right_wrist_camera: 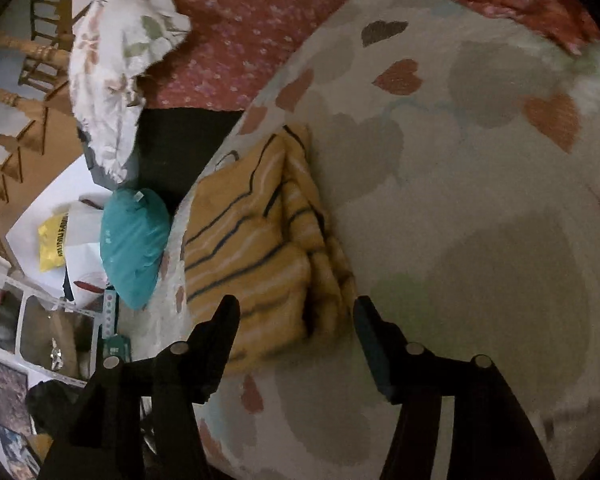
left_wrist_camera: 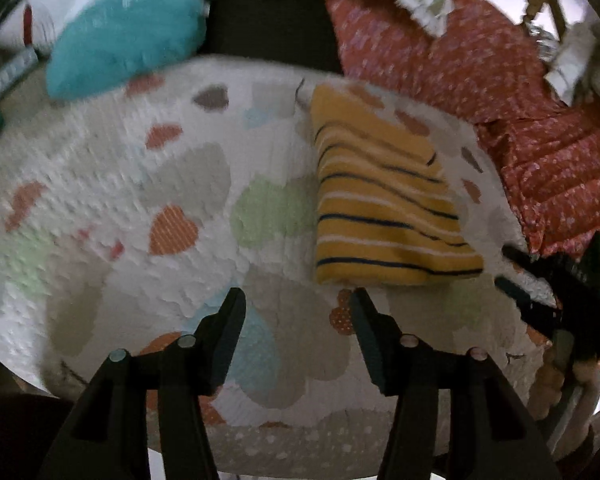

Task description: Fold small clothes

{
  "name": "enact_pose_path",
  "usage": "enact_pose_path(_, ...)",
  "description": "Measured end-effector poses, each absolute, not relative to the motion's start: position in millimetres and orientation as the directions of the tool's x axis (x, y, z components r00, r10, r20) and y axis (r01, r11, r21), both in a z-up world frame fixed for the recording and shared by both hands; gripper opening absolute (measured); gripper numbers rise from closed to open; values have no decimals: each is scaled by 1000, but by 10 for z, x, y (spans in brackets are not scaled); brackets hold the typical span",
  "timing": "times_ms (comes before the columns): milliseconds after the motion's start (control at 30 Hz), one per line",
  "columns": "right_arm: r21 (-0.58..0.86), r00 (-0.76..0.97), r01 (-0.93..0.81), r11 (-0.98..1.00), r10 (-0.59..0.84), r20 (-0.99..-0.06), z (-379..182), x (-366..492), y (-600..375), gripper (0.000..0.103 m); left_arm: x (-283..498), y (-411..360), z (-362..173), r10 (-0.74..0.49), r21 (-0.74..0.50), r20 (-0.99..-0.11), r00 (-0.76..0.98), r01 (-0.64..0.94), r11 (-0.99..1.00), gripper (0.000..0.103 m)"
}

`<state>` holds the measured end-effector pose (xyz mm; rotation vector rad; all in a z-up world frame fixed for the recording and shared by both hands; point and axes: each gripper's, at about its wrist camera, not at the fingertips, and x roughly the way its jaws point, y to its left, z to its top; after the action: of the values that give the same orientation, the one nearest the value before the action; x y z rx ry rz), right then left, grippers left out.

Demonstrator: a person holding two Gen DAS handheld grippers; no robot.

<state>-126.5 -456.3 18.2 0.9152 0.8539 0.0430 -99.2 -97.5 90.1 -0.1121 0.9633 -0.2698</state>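
The left gripper [left_wrist_camera: 298, 304] and right gripper [right_wrist_camera: 296, 312] are both seen spread, nothing between the fingers. Just beyond them the folded striped garment [left_wrist_camera: 380, 200] lies on the heart quilt [left_wrist_camera: 140, 200]. Past the garment, off the quilt's edge, a teal cushion [right_wrist_camera: 134, 248] rests. Only the right view shows a yellow bag [right_wrist_camera: 52, 248] beside that cushion, its lettering too blurred to read, and wooden chairs [right_wrist_camera: 28, 56] farther off.

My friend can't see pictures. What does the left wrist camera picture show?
A folded yellow striped garment lies on a white quilt with hearts. The left gripper hangs open and empty in front of it, and the right gripper pokes in from the right edge. A teal cushion sits behind.
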Motion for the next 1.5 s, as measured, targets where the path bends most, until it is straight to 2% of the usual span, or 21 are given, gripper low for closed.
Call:
enact_pose_path(100, 630, 678, 321, 707, 293, -674, 215, -1551, -4442, 65, -1253, -1027, 1151, -218, -122, -736, 640, 192, 974, 63)
enact_pose_path(167, 551, 671, 316, 773, 229, -706, 271, -1689, -4304, 65, -1444, -1047, 1302, -179, -67, -688, 703, 184, 981, 77)
enact_pose_path(233, 489, 671, 308, 816, 178, -720, 322, -1818, -4181, 65, -1661, -1042, 1485, -127, -10, -619, 775, 154, 988, 88)
enact_pose_path(367, 448, 689, 306, 840, 129, -713, 394, -2077, -4022, 68, -2055, -1020, 1871, -58, 71, -465, 883, 103, 992, 103)
enact_pose_path(533, 432, 693, 294, 853, 120, -710, 408, -2223, -3880, 72, -2301, -1074, 2173, 29, 138, -356, 934, 22, 990, 103)
enact_pose_path(600, 407, 686, 274, 872, 119, -718, 393, -2193, -3833, 73, -2250, -1136, 2147, 8, 148, -380, 925, 53, 988, 103)
enact_pose_path(800, 377, 678, 263, 888, 108, -727, 349, -2107, -3784, 73, -2005, -1296, 1654, -22, 153, -615, 788, 146, 977, 103)
enact_pose_path(933, 349, 662, 272, 897, 89, -744, 295, -2058, -3754, 73, -1933, -1299, 1433, -50, 93, -709, 703, 164, 982, 103)
enact_pose_path(1100, 308, 641, 264, 914, 72, -764, 224, -2024, -3650, 74, -1900, -1263, 1279, -63, 55, -764, 643, 162, 985, 103)
enact_pose_path(1500, 267, 619, 249, 931, 59, -783, 149, -1993, -3534, 75, -1835, -1240, 1082, -53, 58, -808, 586, 168, 984, 103)
